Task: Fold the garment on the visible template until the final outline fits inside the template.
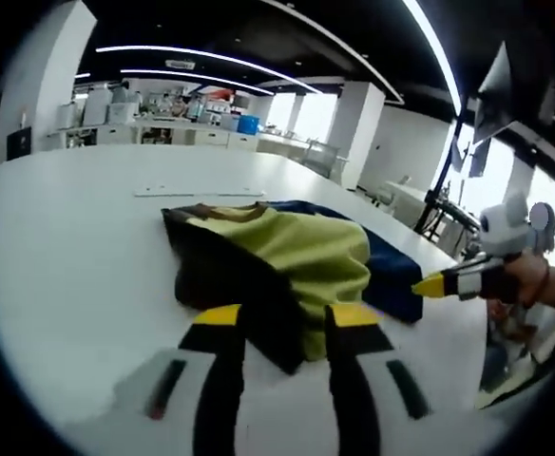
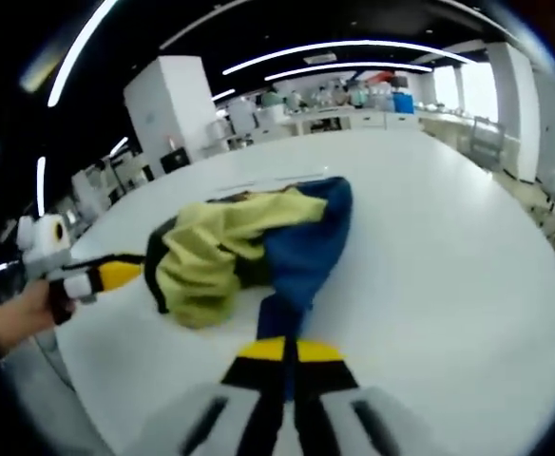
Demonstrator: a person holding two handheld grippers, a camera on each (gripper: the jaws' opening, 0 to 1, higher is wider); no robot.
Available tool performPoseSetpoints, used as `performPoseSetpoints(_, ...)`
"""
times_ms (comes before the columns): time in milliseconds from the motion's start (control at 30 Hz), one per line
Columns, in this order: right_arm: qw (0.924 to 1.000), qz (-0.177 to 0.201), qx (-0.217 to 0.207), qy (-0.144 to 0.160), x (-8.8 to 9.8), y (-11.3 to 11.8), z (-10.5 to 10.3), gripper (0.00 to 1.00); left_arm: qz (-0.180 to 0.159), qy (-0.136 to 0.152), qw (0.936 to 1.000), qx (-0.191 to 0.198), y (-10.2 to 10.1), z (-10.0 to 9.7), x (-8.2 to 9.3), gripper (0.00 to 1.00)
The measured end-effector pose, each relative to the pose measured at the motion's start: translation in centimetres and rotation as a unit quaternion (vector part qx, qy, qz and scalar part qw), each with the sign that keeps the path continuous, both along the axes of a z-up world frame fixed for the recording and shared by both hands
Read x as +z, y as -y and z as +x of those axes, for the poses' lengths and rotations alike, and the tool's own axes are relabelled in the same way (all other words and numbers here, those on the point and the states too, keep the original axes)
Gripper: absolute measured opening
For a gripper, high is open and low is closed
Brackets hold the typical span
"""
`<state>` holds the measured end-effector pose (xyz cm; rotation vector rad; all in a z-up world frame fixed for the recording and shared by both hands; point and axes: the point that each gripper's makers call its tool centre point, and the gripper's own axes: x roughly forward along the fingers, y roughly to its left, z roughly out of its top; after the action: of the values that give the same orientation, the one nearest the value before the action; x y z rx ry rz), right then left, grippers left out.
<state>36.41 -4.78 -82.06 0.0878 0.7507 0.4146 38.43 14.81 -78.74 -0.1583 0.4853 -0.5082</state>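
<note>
left gripper (image 1: pixel 282 315): jaws parted, dark hem of the garment (image 1: pixel 287 252) between them | right gripper (image 2: pixel 284 351): jaws pinched tight on its blue edge | garment bunched on white counter (image 1: pixel 78 218)

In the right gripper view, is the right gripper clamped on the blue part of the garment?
Yes: the right gripper has its yellow-tipped jaws closed together on the blue fabric of the garment.
</note>
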Motion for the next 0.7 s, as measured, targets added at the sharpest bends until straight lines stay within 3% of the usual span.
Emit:
performPoseSetpoints(67, 1.0000, -0.001, 0.005, 0.000, -0.1, -0.2, -0.1, 0.00, 0.043, -0.007, 0.9988, -0.020, -0.2, -0.3, -1.3, 0.12)
performPoseSetpoints(133, 1.0000, -0.006, 0.007, -0.001, -0.1, -0.2, -0.2, 0.00, 0.070, -0.010, 0.9972, -0.024, 0.1, -0.4, -2.0, 0.11)
performPoseSetpoints(267, 0.9999, -0.005, 0.008, 0.006, 0.3, -0.5, -0.1, 0.00, 0.068, -0.017, 0.9971, -0.027, 0.5, -0.5, -2.6, 0.00)
performPoseSetpoints(333, 0.9998, -0.012, 0.010, 0.009, 0.5, -0.4, -0.2, 0.00, 0.068, -0.017, 0.9971, -0.029, 0.5, -0.6, -2.5, 0.00)
performPoseSetpoints(500, 0.9985, -0.047, 0.016, 0.025, 1.8, 0.8, 0.1, 0.00, 0.056, -0.002, 0.9981, -0.025, 0.1, -0.4, -1.1, 0.00)
performPoseSetpoints(567, 0.9987, -0.044, 0.009, 0.022, 2.1, 1.3, 0.4, 0.00, 0.046, 0.006, 0.9988, -0.016, -0.5, -0.1, -0.1, 0.00)
performPoseSetpoints(633, 0.9998, -0.016, -0.003, 0.010, 2.6, 1.4, 0.5, 0.00, 0.041, 0.013, 0.9990, -0.010, -1.2, 0.1, 0.8, 0.00)
performPoseSetpoints(667, 0.9997, -0.016, -0.014, 0.015, 3.2, 2.1, 0.9, 0.00, 0.044, 0.017, 0.9988, -0.011, -1.5, 0.1, 1.1, 0.00)
performPoseSetpoints(700, 0.9996, -0.021, -0.012, 0.016, 3.6, 2.4, 1.1, 0.00, 0.068, 0.020, 0.9974, -0.016, -2.1, 0.2, 1.4, 0.00)
